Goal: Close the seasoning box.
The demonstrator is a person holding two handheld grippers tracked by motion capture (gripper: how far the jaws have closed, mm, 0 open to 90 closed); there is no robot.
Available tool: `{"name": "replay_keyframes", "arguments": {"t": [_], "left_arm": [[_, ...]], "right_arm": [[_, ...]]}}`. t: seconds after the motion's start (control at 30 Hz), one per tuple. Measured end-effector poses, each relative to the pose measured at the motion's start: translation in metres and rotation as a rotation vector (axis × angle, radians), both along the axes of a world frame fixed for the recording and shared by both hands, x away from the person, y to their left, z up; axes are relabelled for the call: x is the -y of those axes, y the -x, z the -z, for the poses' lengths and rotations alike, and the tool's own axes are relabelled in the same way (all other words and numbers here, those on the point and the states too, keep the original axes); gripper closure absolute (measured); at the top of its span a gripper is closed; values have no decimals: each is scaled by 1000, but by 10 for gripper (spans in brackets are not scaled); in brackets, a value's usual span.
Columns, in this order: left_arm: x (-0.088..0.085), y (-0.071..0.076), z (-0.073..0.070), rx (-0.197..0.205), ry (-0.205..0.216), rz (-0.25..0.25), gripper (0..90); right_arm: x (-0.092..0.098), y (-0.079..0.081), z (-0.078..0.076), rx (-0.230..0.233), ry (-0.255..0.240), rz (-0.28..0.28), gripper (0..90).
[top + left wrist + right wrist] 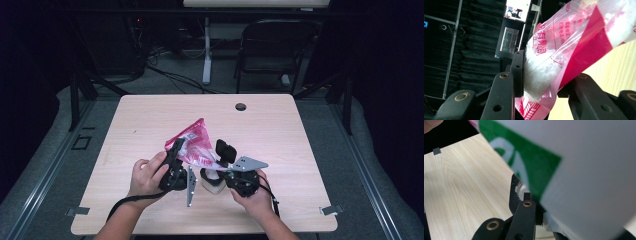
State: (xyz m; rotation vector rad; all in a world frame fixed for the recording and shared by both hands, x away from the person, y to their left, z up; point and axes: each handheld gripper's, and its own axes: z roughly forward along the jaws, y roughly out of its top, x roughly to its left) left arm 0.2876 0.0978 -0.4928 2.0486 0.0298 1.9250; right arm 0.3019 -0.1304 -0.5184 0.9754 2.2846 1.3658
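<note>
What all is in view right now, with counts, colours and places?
Bag: one, pink and clear with white granules inside, above table centre, clamped by left gripper.
Cup: one, white with green print, between the hands, clamped by right gripper.
Table: one, light wood.
Chair: one, black, beyond the table.
Left gripper: one, black, shut on the bag.
Right gripper: one, black, shut on the cup.
Hands: two, at the near edge.

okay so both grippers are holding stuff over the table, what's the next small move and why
Probably tip the pink bag slightly further toward the white container. The left hand-held gripper clamps the bag of white granules, angled above the container that the right hand-held gripper holds; I cannot see the bag's opening.
</note>
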Motion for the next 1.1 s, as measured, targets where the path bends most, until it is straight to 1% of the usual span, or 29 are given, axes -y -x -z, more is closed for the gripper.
{"name": "replay_keyframes", "arguments": {"t": [0.07, 0.2, 0.23, 0.3, 0.37, 0.43, 0.47, 0.5, 0.6, 0.63, 0.67, 0.73, 0.77, 0.8, 0.9, 1.1], "left_arm": [[-1, 0, 0, -14, 2, -8, 674], [-2, 0, 0, -16, 2, -10, 674], [-3, -1, 0, -26, 13, -11, 674], [-4, -2, 1, -38, 24, -11, 674], [-5, -2, 2, -35, 26, -9, 674], [-7, -3, 3, -49, 31, -12, 675], [-7, -4, 3, -48, 27, -13, 675], [-8, -4, 4, -60, 38, -15, 675], [-9, -5, 4, -61, 41, -15, 675], [-10, -5, 4, -67, 42, -18, 675], [-11, -6, 4, -74, 54, -17, 675], [-13, -6, 4, -80, 54, -21, 675], [-13, -6, 5, -90, 65, -23, 675], [-14, -6, 4, -87, 63, -22, 675], [-16, -7, 5, -103, 79, -24, 675], [-19, -8, 6, -127, 90, -32, 675]], "right_arm": [[0, 0, 0, 3, -1, 1, 899], [-1, -1, 0, 4, -6, 1, 899], [-1, -1, -1, 4, 1, -2, 899], [-1, -1, -2, 6, -5, -2, 899], [-1, -1, -2, 7, -7, -1, 899], [-1, -1, -2, 9, -13, 1, 899], [-1, -1, -3, 9, -13, 2, 899], [-1, -1, -3, 9, -14, 2, 899], [-1, -1, -3, 11, -13, 0, 899], [-1, -2, -4, 12, -18, -2, 899], [-2, -2, -4, 14, -23, 0, 898], [-2, -2, -5, 16, -22, -2, 899], [-2, -2, -6, 17, -21, -4, 899], [-2, -2, -6, 19, -24, -4, 898], [-2, -3, -7, 20, -23, -10, 898], [-3, -4, -9, 28, -33, -13, 898]]}}
